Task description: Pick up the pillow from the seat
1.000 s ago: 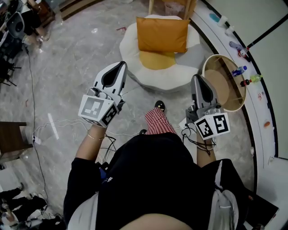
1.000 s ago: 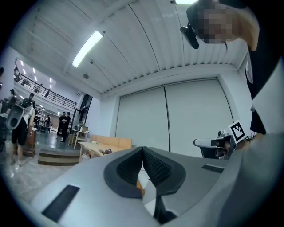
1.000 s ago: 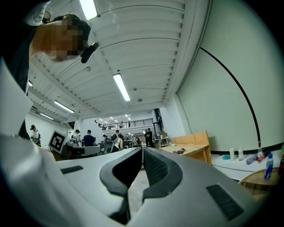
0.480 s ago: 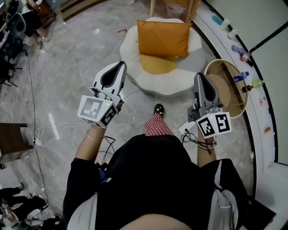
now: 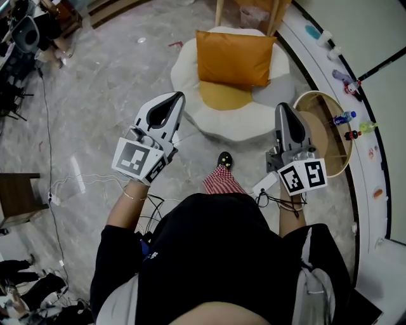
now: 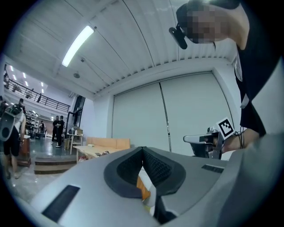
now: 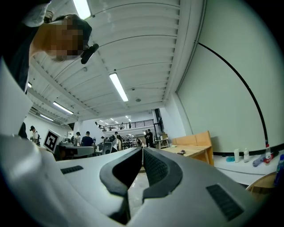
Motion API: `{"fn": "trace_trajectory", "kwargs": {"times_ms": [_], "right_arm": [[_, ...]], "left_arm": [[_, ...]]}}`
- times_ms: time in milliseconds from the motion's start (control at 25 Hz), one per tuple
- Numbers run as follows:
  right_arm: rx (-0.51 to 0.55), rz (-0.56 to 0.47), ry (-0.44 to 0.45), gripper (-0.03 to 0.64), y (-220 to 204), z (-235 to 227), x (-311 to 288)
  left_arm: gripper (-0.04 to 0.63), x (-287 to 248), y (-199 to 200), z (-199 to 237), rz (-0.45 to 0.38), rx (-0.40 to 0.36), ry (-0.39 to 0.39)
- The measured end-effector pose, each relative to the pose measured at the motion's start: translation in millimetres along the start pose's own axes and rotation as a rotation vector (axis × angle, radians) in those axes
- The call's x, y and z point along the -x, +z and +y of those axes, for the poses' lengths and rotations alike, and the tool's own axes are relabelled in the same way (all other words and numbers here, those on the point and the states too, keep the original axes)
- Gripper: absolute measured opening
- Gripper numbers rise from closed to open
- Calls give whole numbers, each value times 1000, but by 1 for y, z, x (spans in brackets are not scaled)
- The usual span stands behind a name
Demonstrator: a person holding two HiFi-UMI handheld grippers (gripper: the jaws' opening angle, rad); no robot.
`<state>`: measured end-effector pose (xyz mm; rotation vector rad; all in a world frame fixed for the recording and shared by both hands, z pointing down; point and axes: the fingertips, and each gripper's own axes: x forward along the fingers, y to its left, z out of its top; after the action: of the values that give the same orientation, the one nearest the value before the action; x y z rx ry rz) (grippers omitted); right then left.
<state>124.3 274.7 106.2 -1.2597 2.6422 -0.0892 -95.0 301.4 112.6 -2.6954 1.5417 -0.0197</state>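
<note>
Tongs on both sides stay pressed together and empty. Since a second ago the left tongs (image 5: 176, 96) and right tongs (image 5: 281, 108) have drawn nearer the round white cushioned seat (image 5: 187, 66), which now sits lower in the head view. At 12 o'clock ahead, the square orange fabric pillow (image 5: 235, 58) leans upright at the seat's back, smooth, its lower edge on the yellow centre pad (image 5: 219, 96), apart from both tongs. The wooden frame (image 5: 219, 9) behind is cut off at the top edge. The left gripper view shows only an orange sliver under the closed tips.
</note>
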Motion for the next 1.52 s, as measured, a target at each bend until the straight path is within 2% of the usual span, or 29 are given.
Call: {"fn": "trace_trajectory", "kwargs": {"times_ms": [160,320,560,1160,1520], "right_arm": [[-26,-22,7,23,-1,-15,-18],[0,-49,17,21,3,-23,-34],[-9,-63,36,21,5,-44,-52],[-20,-32,25,21,-4,-99,-89],[-25,-26,25,21,-4,-135,-102]], "left_arm": [[11,-18,-3,10,-1,23,-2],[11,-35,-1,16,-16,-19,-19],[11,-61,3,31,-41,19,2],[11,-121,-7,46,-9,-3,4],[11,-155,-7,51,-10,18,16]]}}
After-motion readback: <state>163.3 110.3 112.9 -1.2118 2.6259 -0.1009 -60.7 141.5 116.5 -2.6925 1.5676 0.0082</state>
